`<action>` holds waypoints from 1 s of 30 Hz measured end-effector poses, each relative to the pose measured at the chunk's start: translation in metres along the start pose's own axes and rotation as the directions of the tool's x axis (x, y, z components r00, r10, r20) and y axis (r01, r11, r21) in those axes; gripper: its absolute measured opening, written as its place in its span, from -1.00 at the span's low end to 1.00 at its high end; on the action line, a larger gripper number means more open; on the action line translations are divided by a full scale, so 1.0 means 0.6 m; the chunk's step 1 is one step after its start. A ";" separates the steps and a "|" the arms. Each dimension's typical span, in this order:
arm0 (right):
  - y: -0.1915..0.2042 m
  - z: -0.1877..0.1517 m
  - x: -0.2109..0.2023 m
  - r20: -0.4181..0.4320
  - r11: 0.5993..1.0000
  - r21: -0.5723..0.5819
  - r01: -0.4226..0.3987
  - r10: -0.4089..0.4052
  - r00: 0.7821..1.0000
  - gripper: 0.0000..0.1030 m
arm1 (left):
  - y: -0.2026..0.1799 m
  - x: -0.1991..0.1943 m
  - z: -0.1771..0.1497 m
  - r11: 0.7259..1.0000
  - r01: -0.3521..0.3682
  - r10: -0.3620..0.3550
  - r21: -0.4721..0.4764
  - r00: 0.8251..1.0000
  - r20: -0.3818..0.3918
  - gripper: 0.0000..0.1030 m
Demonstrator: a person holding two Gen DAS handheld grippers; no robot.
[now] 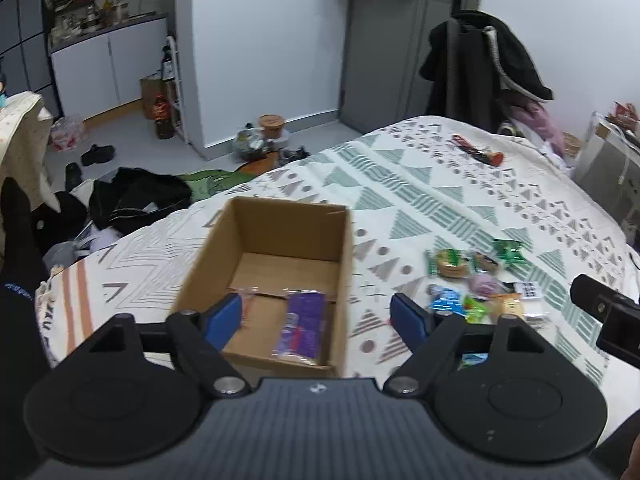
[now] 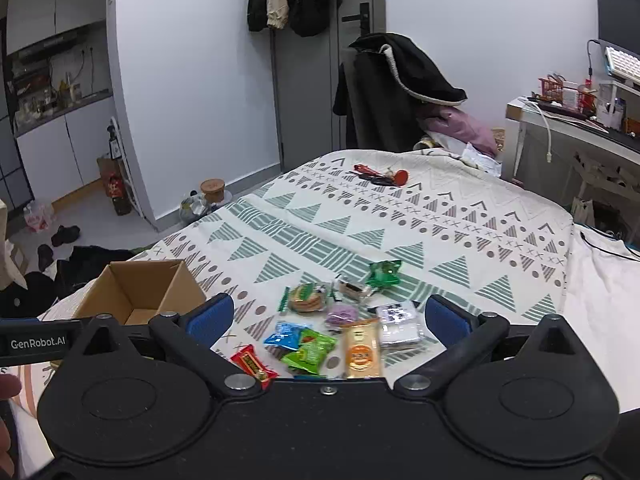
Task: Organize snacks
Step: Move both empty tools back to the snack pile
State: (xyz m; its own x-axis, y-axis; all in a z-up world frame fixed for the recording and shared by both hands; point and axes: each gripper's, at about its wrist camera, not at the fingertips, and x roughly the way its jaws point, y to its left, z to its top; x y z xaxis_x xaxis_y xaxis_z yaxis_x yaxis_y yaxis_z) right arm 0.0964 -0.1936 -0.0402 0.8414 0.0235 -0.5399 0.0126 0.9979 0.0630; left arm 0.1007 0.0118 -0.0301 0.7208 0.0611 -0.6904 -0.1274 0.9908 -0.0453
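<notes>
Hovering over the cardboard box [image 1: 276, 280] on the patterned bed [image 1: 460, 200], the left hand-held gripper [image 1: 316, 316] is spread wide and empty; a purple snack packet [image 1: 302, 326] lies inside the box. The right hand-held gripper [image 2: 326, 318] (also wide apart, holding nothing) hangs above the loose snack pile [image 2: 344, 324] just right of the box, including a red candy wrapper [image 2: 252, 364].

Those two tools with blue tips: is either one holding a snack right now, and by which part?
Neither. The left tool and the right tool are both open, nothing between their tips.
</notes>
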 end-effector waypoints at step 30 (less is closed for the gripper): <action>-0.189 -0.026 0.008 -0.083 0.994 0.090 -0.065 0.073 0.994 1.00 | -0.164 -0.003 -0.023 0.993 0.093 -0.089 0.077 0.995 -0.050 0.94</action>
State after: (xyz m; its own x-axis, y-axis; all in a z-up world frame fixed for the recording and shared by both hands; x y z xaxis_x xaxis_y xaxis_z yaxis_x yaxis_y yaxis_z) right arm 0.0906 -0.3058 -0.0634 0.7921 0.1011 -0.6020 0.0063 0.9848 0.1737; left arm 0.1025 -0.0876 -0.0340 0.6941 -0.0333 -0.7191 -0.0073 0.9986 -0.0533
